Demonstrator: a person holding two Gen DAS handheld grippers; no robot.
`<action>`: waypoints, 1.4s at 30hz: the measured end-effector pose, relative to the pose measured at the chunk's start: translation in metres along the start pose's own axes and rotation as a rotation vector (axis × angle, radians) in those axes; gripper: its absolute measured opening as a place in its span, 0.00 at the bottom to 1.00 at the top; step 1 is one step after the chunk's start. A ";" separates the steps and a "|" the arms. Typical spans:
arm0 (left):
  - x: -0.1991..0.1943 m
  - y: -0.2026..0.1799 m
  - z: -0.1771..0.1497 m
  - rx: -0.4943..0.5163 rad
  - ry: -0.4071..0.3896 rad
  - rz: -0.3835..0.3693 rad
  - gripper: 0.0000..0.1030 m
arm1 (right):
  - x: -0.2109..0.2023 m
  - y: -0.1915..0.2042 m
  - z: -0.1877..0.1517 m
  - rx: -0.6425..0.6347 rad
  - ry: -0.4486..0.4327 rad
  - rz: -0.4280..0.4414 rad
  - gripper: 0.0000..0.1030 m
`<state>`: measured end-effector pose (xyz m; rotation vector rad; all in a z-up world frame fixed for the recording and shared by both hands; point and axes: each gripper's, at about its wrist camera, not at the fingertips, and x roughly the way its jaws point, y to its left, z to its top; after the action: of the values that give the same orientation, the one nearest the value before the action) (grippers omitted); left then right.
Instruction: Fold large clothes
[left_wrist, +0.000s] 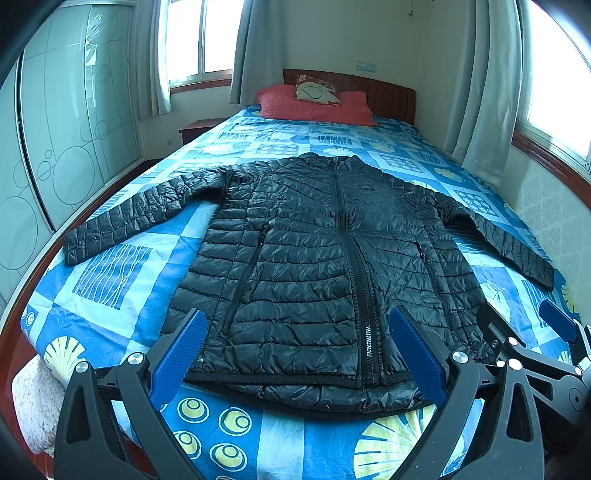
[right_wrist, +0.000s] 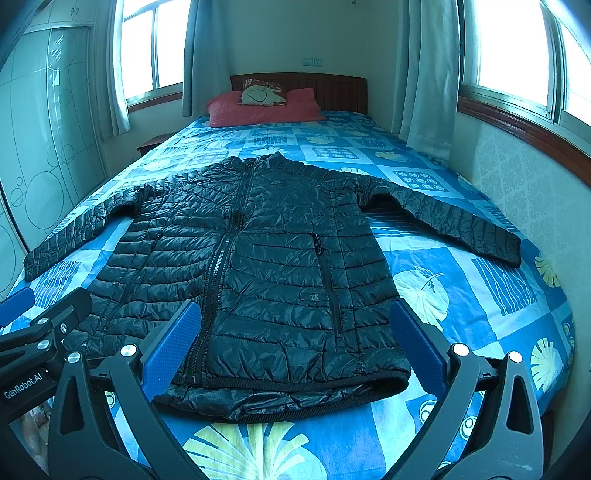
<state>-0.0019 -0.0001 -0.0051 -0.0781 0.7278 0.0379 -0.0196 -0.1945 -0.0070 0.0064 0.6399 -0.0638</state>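
A black quilted puffer jacket (left_wrist: 317, 258) lies flat, front up and zipped, on the bed, with both sleeves spread out to the sides. It also shows in the right wrist view (right_wrist: 266, 266). My left gripper (left_wrist: 295, 354) is open and empty, held above the jacket's bottom hem. My right gripper (right_wrist: 295, 350) is open and empty too, above the hem a little further right. The right gripper also shows at the right edge of the left wrist view (left_wrist: 517, 321).
The bed has a blue patterned sheet (left_wrist: 122, 280). Red pillows (left_wrist: 317, 107) lie by the wooden headboard (left_wrist: 388, 92). A glass-door wardrobe (left_wrist: 66, 129) stands on the left, a papered wall (right_wrist: 524, 177) with windows and curtains on the right. A nightstand (left_wrist: 199, 129) stands at the far left.
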 end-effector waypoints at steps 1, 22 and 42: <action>0.000 0.000 0.000 0.000 0.001 0.000 0.95 | 0.000 0.000 0.000 -0.001 0.000 0.000 0.98; 0.002 0.000 -0.008 -0.003 0.008 -0.003 0.95 | 0.001 0.001 -0.001 -0.003 0.004 -0.001 0.98; 0.079 0.076 0.025 -0.101 0.034 0.214 0.95 | 0.063 -0.074 0.003 0.210 0.036 -0.009 0.98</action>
<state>0.0684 0.0780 -0.0435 -0.0973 0.7656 0.2786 0.0277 -0.2724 -0.0413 0.2073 0.6666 -0.1396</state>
